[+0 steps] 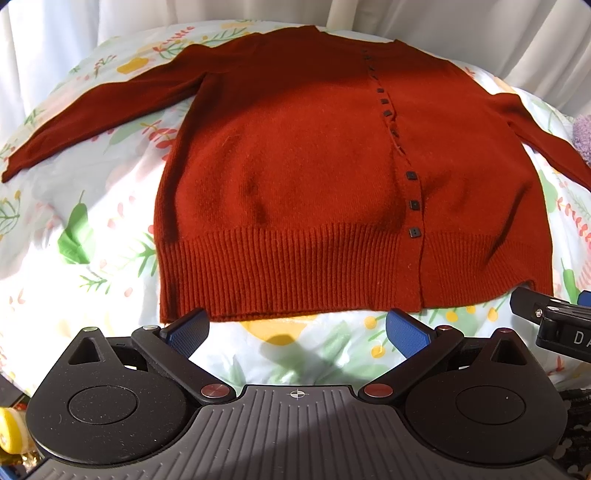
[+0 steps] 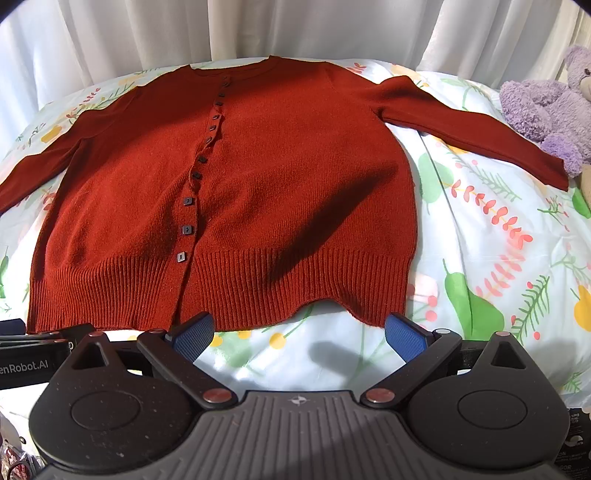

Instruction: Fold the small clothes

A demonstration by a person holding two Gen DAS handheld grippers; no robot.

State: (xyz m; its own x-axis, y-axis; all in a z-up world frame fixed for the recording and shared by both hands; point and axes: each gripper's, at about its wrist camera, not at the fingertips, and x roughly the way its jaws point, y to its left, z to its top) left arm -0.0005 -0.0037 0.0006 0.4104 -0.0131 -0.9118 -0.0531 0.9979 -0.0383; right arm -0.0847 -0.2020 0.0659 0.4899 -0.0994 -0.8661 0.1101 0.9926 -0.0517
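Note:
A rust-red buttoned cardigan lies flat, front up, on a floral bed sheet, both sleeves spread outward. It also shows in the right wrist view. My left gripper is open and empty, just in front of the ribbed hem near its left half. My right gripper is open and empty, just in front of the hem's right half. Its blue pads hover over the sheet, apart from the knit. The right gripper's edge shows in the left wrist view.
A purple plush bear sits at the right, touching the right sleeve's cuff. White curtains hang behind the bed. The sheet extends around the cardigan. A yellow object sits at the lower left.

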